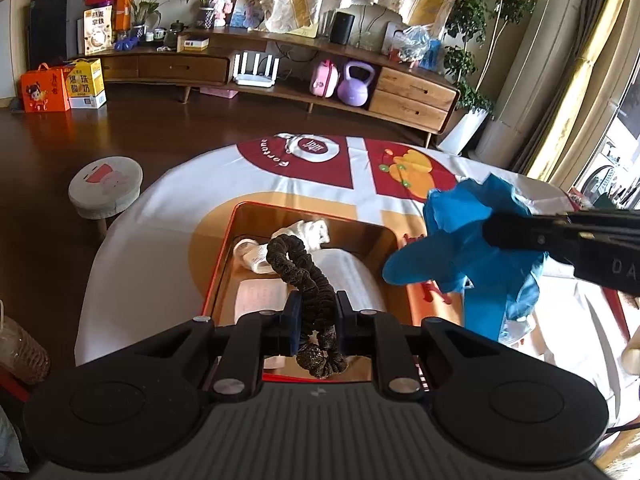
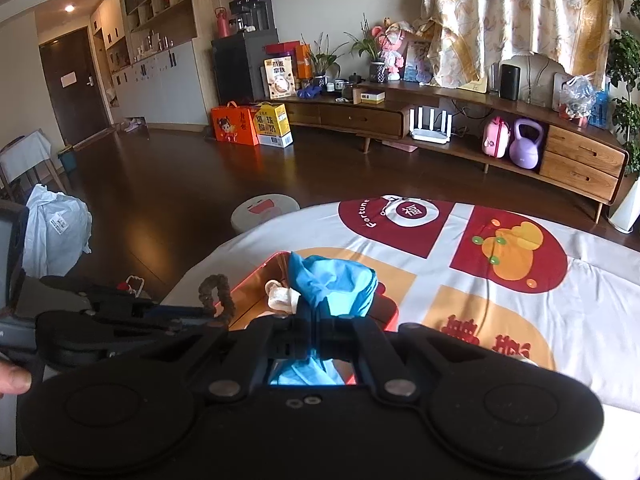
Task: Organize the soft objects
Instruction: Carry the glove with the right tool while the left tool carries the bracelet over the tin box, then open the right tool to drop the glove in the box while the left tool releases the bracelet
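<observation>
My left gripper [image 1: 318, 304] is shut on a dark brown scrunchie [image 1: 304, 268] and holds it over the orange box [image 1: 224, 248] on the table. White socks [image 1: 308, 232] and folded white cloth [image 1: 348, 272] lie inside the box. My right gripper [image 2: 316, 320] is shut on a crumpled blue cloth [image 2: 336, 280], held above the box's right edge [image 2: 390, 312]. In the left wrist view the blue cloth [image 1: 460, 248] hangs from the right gripper [image 1: 492, 232] at the right. The scrunchie [image 2: 218, 292] and left gripper [image 2: 212, 312] show at the left in the right wrist view.
The table wears a white cloth [image 2: 592, 300] with red and orange prints. A round stool [image 1: 105, 184] stands left of the table. A long wooden TV cabinet [image 1: 412, 92] with a purple kettlebell [image 1: 354, 84] lines the far wall. Gift boxes [image 1: 60, 86] sit on the dark floor.
</observation>
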### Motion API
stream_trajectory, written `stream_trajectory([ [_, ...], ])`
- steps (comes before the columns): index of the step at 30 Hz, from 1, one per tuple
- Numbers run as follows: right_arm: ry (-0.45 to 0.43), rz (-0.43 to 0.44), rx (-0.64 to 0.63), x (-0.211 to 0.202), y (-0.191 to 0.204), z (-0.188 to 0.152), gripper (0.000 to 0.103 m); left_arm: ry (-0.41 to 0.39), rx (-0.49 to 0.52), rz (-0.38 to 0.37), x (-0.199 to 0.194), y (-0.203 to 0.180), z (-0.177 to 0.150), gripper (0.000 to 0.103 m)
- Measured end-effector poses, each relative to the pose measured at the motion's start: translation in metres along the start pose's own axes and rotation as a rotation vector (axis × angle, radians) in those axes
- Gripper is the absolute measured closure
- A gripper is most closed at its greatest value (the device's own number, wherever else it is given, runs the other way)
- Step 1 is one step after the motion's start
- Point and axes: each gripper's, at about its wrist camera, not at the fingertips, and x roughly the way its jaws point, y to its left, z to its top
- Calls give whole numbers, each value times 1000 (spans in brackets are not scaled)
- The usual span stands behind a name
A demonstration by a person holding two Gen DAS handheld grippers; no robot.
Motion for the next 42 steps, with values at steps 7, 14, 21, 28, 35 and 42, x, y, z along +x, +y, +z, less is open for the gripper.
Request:
stream_trajectory([
  [7,36,6,16,37,1,10,101,33,-6,20,18,15,2,87],
  [14,73,13,26,71,7,14,101,60,-14,29,38,23,5,87],
  [21,113,19,68,101,5,11,101,94,-4,28,60,23,5,87],
  [28,139,22,95,125,0,6,100,128,-3,36,81,27,1,87],
  [35,180,2,102,143,-1,-4,99,151,1,31,94,28,2,87],
  [42,214,-7,85,148,-1,-13,90,186,-7,32,103,29,-2,87],
])
